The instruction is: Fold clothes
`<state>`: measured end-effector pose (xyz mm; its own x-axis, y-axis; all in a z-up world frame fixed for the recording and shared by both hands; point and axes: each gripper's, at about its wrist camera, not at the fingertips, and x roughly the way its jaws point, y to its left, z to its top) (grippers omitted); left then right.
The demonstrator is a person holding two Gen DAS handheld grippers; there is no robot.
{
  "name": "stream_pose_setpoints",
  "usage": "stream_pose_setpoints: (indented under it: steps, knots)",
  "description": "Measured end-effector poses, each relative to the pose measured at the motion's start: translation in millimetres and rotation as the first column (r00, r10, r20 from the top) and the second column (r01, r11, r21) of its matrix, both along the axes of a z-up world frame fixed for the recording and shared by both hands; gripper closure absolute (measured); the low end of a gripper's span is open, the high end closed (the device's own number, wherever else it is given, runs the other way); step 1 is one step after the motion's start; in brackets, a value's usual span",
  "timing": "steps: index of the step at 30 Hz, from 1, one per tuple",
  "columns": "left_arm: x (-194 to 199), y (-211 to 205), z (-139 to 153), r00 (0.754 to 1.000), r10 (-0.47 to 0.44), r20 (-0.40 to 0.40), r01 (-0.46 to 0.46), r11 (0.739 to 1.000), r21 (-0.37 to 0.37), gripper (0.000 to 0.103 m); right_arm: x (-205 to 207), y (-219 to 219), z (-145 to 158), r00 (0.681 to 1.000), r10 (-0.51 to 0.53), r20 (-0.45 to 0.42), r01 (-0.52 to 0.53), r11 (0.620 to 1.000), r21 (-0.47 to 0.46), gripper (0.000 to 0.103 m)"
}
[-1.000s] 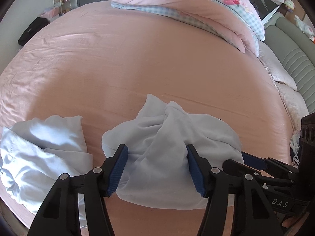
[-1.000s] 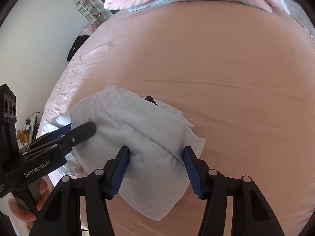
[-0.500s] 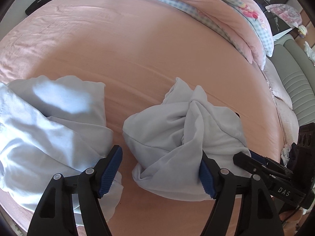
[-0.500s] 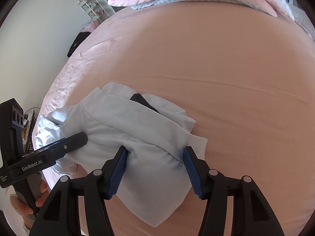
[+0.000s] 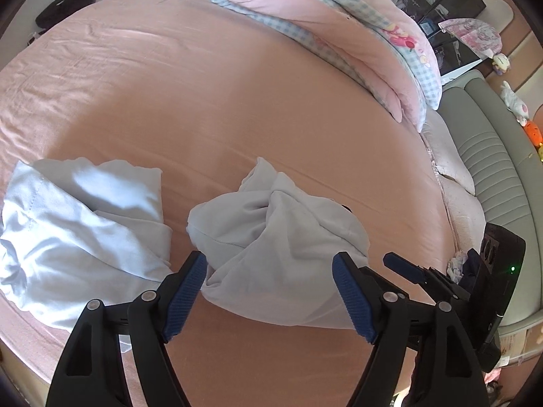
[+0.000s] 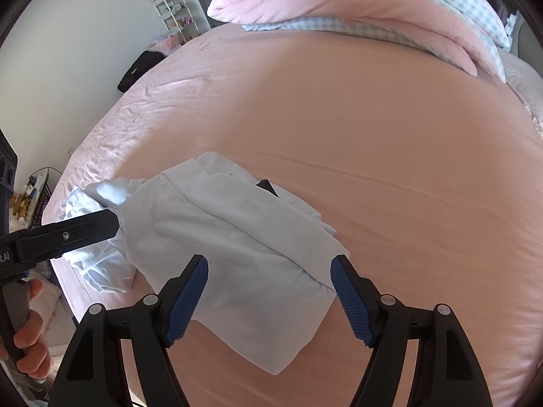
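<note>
Now we are opening both tongs, left tongs (image 5: 269, 295) and right tongs (image 6: 269, 291), releasing the bundled garment (image 5: 278, 237) on the bed (image 5: 203, 101); next needs regrasping an edge.

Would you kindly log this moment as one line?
left gripper: opening, unclamped | right gripper: opening, unclamped | garment: bunched on bed

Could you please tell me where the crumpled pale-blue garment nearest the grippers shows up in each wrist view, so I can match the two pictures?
Left wrist view: the crumpled pale-blue garment lies lower centre on the pink sheet, just beyond the fingers, with a second pale-blue garment to its left.
Right wrist view: it fills the lower centre, reaching between the fingers.
Shared landmark: the pink-and-checked quilt along the top of both pictures.
</note>
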<state>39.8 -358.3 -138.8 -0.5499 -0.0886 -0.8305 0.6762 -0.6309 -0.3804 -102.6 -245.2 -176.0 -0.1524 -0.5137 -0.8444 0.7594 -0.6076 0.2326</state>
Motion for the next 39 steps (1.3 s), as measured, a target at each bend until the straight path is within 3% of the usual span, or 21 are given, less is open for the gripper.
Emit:
stream_pose_setpoints:
  steps: [2, 4, 7, 12, 19, 23, 31, 33, 39]
  knots:
    - [-5, 2, -5, 1.0, -0.011, 0.009, 0.011, 0.999, 0.036, 0.015, 2, -1, 3, 1.0, 0.005, -0.002, -0.005, 1.0, 0.0, 0.029]
    - [-13, -1, -15, 1.0, -0.013, -0.011, 0.014, 0.994, 0.105, 0.015, 4, 0, 6, 1.0, 0.008, 0.003, -0.008, 1.0, -0.006, 0.028]
    - [-2, -3, -21, 0.999, 0.031, -0.025, -0.028, 0.99, 0.14, 0.015, 6, 4, 9, 0.999, 0.011, 0.031, -0.011, 1.0, -0.018, 0.028]
    - [3, -3, -22, 0.998, 0.047, 0.034, -0.05, 0.995, 0.091, 0.015, -2, 19, 6, 0.993, -0.024, 0.117, 0.031, 0.998, -0.058, 0.026]
    - [2, -1, -34, 0.998, 0.045, 0.04, -0.05, 0.99, 0.128, 0.015, -19, 42, -13, 0.965, -0.09, 0.247, 0.116, 0.989, -0.09, 0.026]
    - [2, -2, -44, 0.998, 0.058, 0.024, -0.061, 0.983, 0.171, 0.015, -30, 59, -32, 0.907, -0.126, 0.402, 0.194, 0.972, -0.135, 0.025]
    - [-9, 5, -55, 0.994, 0.053, 0.094, -0.061, 0.994, 0.092, 0.015, -40, 79, -72, 0.798, -0.2, 0.569, 0.331, 0.934, -0.136, 0.024]
    - [-9, 3, -59, 0.996, 0.052, 0.078, -0.061, 0.991, 0.121, 0.015, -40, 80, -81, 0.764, -0.194, 0.615, 0.356, 0.922, -0.151, 0.024]
    - [-4, -8, -73, 0.995, 0.099, -0.034, -0.086, 0.961, 0.261, 0.015, -43, 87, -111, 0.613, -0.166, 0.773, 0.494, 0.843, -0.212, 0.017]
